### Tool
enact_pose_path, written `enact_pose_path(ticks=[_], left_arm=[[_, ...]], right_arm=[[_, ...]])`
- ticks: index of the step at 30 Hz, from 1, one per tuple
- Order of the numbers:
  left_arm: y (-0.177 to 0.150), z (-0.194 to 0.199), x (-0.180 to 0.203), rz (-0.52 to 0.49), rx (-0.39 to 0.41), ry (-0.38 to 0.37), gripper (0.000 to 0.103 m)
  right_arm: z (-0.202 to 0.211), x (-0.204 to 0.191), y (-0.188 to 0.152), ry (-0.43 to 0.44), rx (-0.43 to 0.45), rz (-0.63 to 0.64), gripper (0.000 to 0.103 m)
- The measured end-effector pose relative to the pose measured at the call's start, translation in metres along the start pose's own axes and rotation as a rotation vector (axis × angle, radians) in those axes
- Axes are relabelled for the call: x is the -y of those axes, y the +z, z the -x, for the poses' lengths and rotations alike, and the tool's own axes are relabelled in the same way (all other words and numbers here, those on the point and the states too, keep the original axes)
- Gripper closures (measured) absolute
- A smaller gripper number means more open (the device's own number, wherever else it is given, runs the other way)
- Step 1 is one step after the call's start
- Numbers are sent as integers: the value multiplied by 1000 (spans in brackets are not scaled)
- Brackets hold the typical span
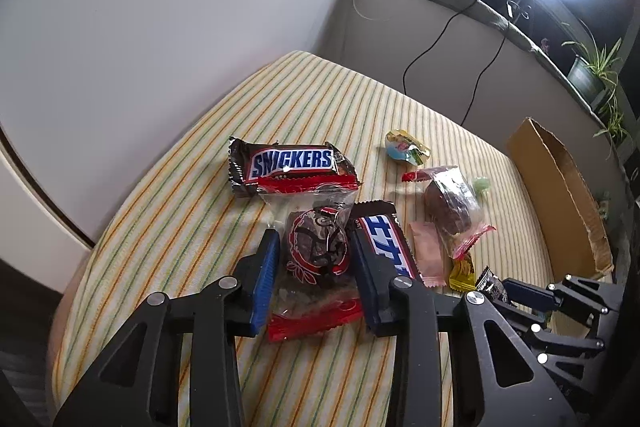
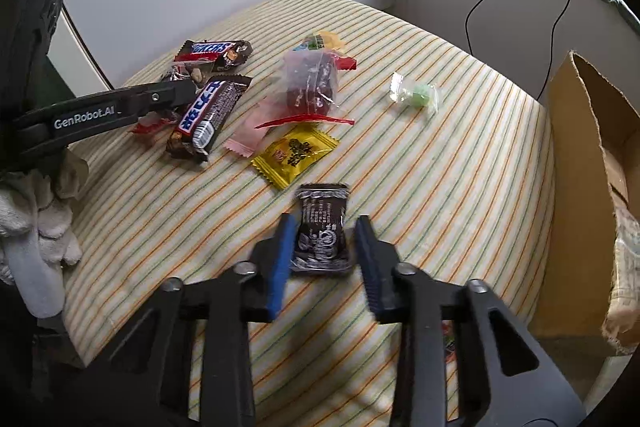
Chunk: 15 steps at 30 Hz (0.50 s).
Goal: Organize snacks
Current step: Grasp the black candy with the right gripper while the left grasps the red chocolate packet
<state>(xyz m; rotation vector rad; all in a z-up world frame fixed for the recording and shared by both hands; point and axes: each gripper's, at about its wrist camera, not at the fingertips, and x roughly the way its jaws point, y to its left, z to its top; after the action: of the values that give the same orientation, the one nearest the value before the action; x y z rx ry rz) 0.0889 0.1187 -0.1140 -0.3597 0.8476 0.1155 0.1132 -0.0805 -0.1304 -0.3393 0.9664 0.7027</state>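
Striped cloth (image 2: 460,187) holds scattered snacks; none visibly boxed yet. Left gripper (image 1: 314,259) pinches a clear red-edged packet (image 1: 316,247); right gripper (image 2: 324,247) closes around a dark sachet (image 2: 322,227), cardboard box (image 2: 580,167) beside.

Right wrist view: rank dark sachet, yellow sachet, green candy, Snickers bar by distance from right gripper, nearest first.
1. dark sachet, between the right gripper fingers
2. yellow sachet, just beyond it
3. green candy, farther right
4. Snickers bar, far left

Clear red-edged pastry packet (image 1: 316,251) lies flat between the left gripper (image 1: 316,259) pads. Small dark candy wrapper (image 2: 322,231) sits between the right gripper (image 2: 324,247) pads, the yellow sachet (image 2: 296,155) just beyond.
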Motion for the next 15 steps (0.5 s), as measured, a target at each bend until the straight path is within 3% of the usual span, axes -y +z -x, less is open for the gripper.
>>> enact_pose_path(ticks=[15], left_arm=[[2, 17, -3, 6, 25, 1, 69]], right_arm=[[15, 12, 6, 29, 33, -16, 77]])
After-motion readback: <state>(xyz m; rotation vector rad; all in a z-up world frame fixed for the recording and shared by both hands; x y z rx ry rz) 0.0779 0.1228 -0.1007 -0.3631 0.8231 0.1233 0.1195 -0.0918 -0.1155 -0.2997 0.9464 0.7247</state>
